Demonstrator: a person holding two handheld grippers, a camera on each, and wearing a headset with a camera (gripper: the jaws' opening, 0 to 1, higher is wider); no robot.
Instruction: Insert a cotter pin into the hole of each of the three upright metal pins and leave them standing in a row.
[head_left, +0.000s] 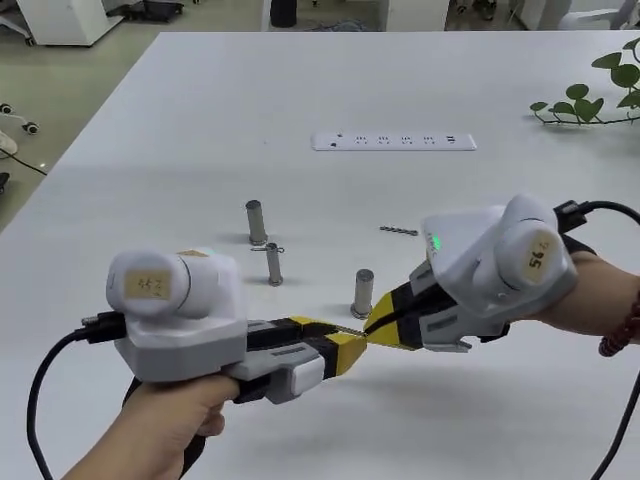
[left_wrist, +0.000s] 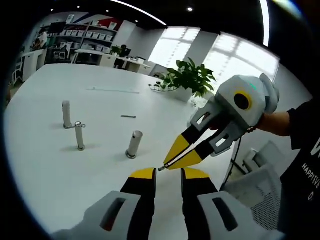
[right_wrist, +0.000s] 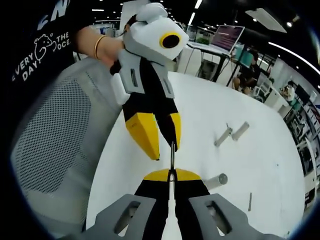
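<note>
Cotter pin (right_wrist: 172, 156): power strip (head_left: 393, 141) by the table's (head_left: 200, 120) far edge, left gripper (left_wrist: 170, 173) spread just ahead; thin, seemingly straight, pinched by right gripper (right_wrist: 171, 176).

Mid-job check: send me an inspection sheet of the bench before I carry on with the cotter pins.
Surface: white table, evenly lit.
Job's things: far pin and near pin upright, no cotter seen; middle pin upright with fitted cotter pin; loose cotter pin lying flat.
Clutter: power strip.
Grippers: left gripper jaws open; right gripper jaws shut on held cotter pin.
Cables: black cable from the left gripper; second cable from the right.
Surroundings: plant; mesh chair.
</note>
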